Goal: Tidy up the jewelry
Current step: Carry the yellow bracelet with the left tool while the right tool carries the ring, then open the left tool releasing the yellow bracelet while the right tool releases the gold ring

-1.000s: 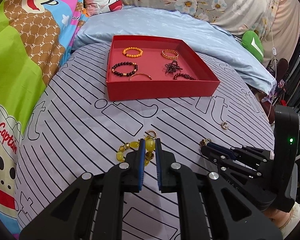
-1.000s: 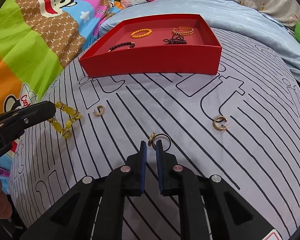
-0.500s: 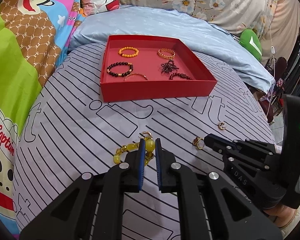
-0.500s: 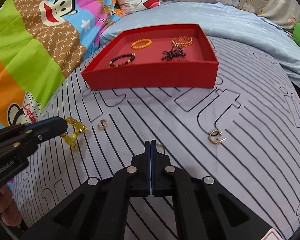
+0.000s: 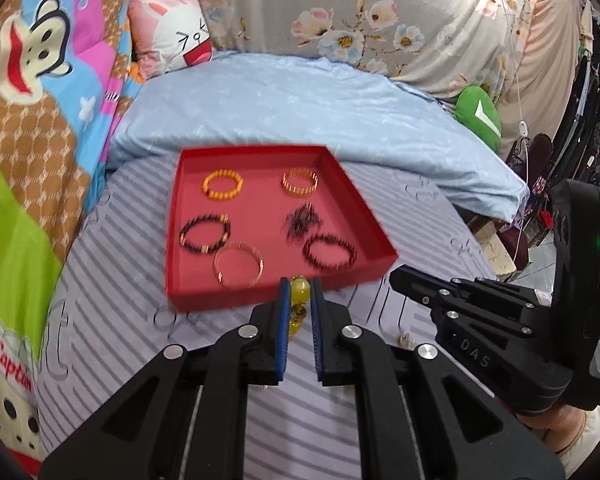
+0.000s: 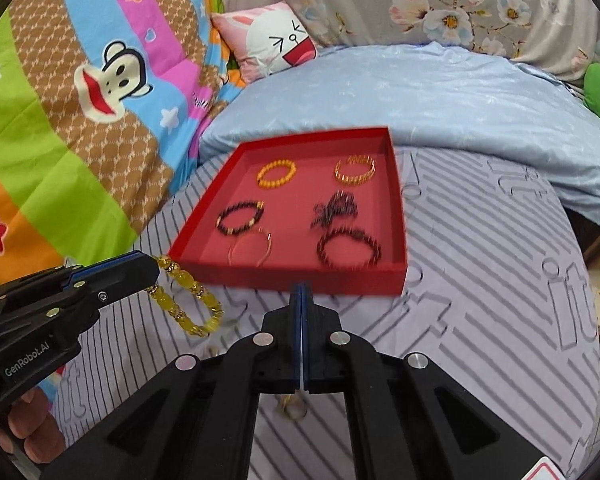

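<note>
Bed [image 5: 112,312], striped grey cover: the working surface.

Red tray [image 5: 276,292], open-topped, lying on the bed. Holds six pieces, each apart from the others: orange bead bracelet [image 5: 222,185], gold bangle [image 5: 300,182], dark bead bracelet [image 5: 205,234], thin gold bangle [image 5: 239,268], dark tangled piece [image 5: 303,219], second dark bead bracelet [image 5: 329,251].

Left gripper [image 5: 299,294]: fingers pinched on a yellow bracelet [image 6: 188,300], which hangs clear of the bed just short of the tray's near wall.

Right gripper [image 6: 301,292]: fingers pressed fully together near the tray's front wall. Whether anything small is caught between them cannot be told. A ring [image 6: 294,408] shows blurred below its frame; held or lying on the bed, unclear.

Step in hand, as judged: carrying the yellow bracelet to the tray. Next move calls for lifting it over the near wall to bare red floor, clear of the thin gold bangle, then opening the fingers. The bracelet swings loose, so a slow approach would suit.
</note>
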`<control>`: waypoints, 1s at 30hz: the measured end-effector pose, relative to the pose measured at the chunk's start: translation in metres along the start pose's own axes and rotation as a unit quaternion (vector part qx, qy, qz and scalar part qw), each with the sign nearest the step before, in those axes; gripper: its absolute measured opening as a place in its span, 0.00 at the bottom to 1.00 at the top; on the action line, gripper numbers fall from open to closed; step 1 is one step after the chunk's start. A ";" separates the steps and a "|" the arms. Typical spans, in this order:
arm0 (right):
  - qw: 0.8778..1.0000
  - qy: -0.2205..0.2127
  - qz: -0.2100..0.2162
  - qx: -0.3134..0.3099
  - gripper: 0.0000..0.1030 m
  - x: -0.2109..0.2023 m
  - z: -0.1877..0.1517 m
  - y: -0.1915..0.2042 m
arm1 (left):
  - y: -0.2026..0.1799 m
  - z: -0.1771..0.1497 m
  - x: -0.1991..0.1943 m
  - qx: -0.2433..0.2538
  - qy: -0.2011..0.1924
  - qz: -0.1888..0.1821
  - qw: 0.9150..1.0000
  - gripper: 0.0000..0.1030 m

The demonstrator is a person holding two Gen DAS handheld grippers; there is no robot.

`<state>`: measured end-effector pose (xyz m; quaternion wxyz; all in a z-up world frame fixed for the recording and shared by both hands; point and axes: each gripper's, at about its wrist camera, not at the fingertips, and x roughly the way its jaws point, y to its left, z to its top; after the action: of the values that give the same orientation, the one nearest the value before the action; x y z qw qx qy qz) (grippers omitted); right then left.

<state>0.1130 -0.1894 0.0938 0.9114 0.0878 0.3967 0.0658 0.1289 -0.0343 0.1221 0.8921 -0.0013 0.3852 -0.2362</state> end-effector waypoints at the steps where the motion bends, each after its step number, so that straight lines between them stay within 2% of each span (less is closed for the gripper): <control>1: 1.000 -0.001 0.003 0.002 0.01 0.003 0.008 -0.003 | -0.001 0.008 0.004 0.003 -0.004 0.002 1.000 0.09; 7: 1.000 -0.010 -0.003 0.005 0.01 0.033 0.057 -0.019 | 0.001 0.057 0.043 0.006 -0.023 0.000 1.000 0.09; 12: 1.000 -0.001 -0.009 0.000 0.01 0.070 0.083 -0.026 | 0.008 0.080 0.094 0.000 -0.009 -0.001 1.000 0.09; 21: 0.999 0.027 -0.020 -0.002 0.01 0.127 0.098 -0.038 | 0.018 0.079 0.157 0.000 0.022 0.025 0.999 0.09; 28: 0.999 0.032 -0.024 -0.002 0.01 0.140 0.098 -0.044 | 0.025 0.076 0.170 -0.014 0.024 0.039 0.999 0.10; 29: 0.999 0.032 -0.027 -0.004 0.02 0.140 0.097 -0.044 | 0.027 0.076 0.169 -0.020 0.021 0.040 0.999 0.12; 30: 0.999 0.029 -0.028 -0.005 0.04 0.139 0.097 -0.043 | 0.029 0.076 0.169 -0.025 0.021 0.036 0.999 0.18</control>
<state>0.2804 -0.2157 0.0512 0.9014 0.0698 0.4249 0.0454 0.2934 -0.0932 0.0545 0.8916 -0.0051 0.4092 -0.1939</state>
